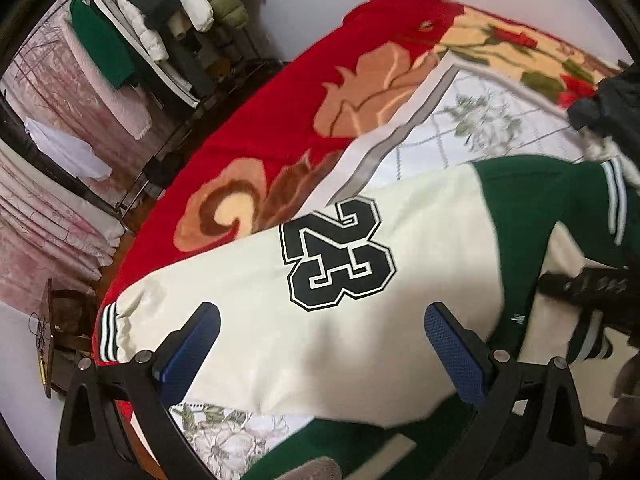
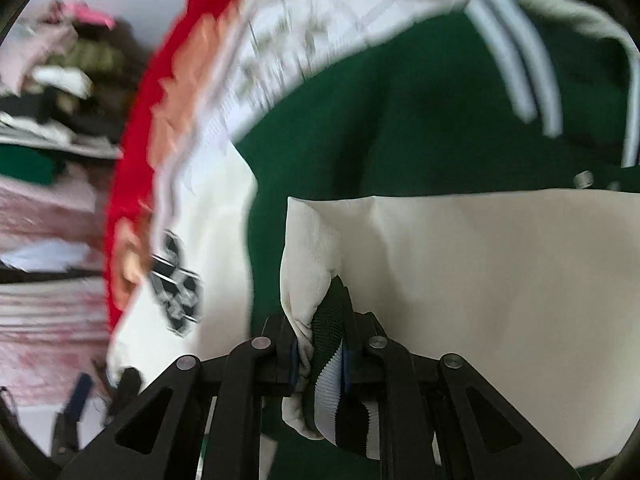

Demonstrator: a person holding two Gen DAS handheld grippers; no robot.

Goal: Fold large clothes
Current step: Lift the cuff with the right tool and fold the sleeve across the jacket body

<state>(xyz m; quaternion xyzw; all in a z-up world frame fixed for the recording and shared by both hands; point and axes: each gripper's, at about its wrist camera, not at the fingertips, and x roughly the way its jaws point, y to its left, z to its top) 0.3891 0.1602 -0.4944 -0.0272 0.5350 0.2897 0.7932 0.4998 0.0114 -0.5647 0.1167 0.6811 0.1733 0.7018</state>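
Note:
A green varsity jacket (image 1: 520, 200) with cream sleeves lies on the bed. One cream sleeve (image 1: 320, 320) with a black "23" patch (image 1: 338, 254) is laid across it. My left gripper (image 1: 322, 332) is open and empty just above this sleeve. My right gripper (image 2: 320, 354) is shut on the striped cuff (image 2: 332, 392) of the other cream sleeve (image 2: 500, 280), held over the green body (image 2: 400, 128). The right gripper also shows in the left wrist view (image 1: 584, 286) at the right.
The bed carries a red flowered blanket (image 1: 280, 120) and a white floral sheet (image 1: 472, 120). A clothes rack with hanging garments (image 1: 160, 40) stands at the back left. Pink curtains (image 1: 48, 220) hang at left. A small wooden stand (image 1: 56, 340) is beside the bed.

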